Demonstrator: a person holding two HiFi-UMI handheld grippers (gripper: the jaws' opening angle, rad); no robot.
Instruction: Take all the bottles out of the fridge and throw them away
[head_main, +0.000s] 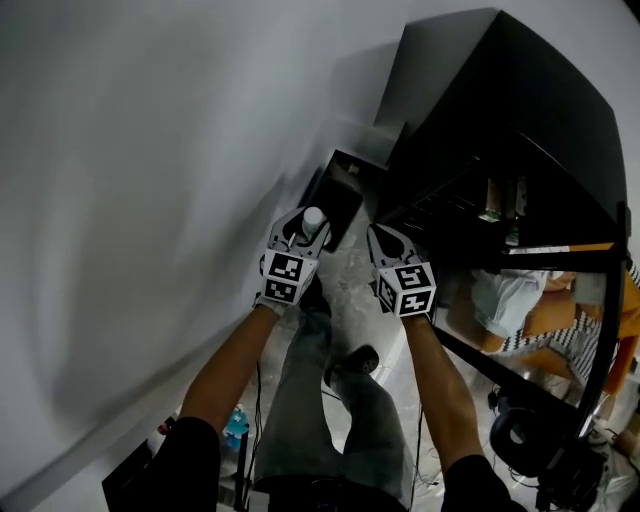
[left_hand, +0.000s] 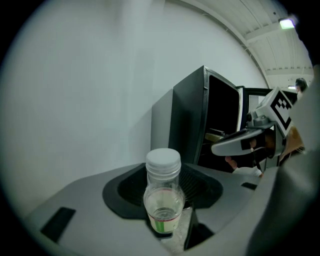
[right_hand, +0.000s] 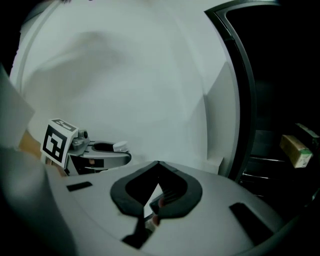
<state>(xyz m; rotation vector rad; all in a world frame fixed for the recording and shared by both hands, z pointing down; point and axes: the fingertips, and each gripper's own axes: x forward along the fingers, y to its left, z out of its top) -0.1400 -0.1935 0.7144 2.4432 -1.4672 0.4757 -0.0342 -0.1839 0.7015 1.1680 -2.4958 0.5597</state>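
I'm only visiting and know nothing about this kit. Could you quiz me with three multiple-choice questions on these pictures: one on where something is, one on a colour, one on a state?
1. Where is the bottle?
A) on a fridge shelf
B) between the jaws of the left gripper
C) on the floor

2. What colour is its cap?
A) red
B) blue
C) white

3. How do the jaws of the right gripper stand?
A) shut, empty
B) wide open
C) shut on a bottle

Answers:
1 B, the left gripper view shows the jaws clamped on its lower part.
2 C, the cap shows plainly white.
3 A, the right gripper view shows the jaws together with nothing between them.
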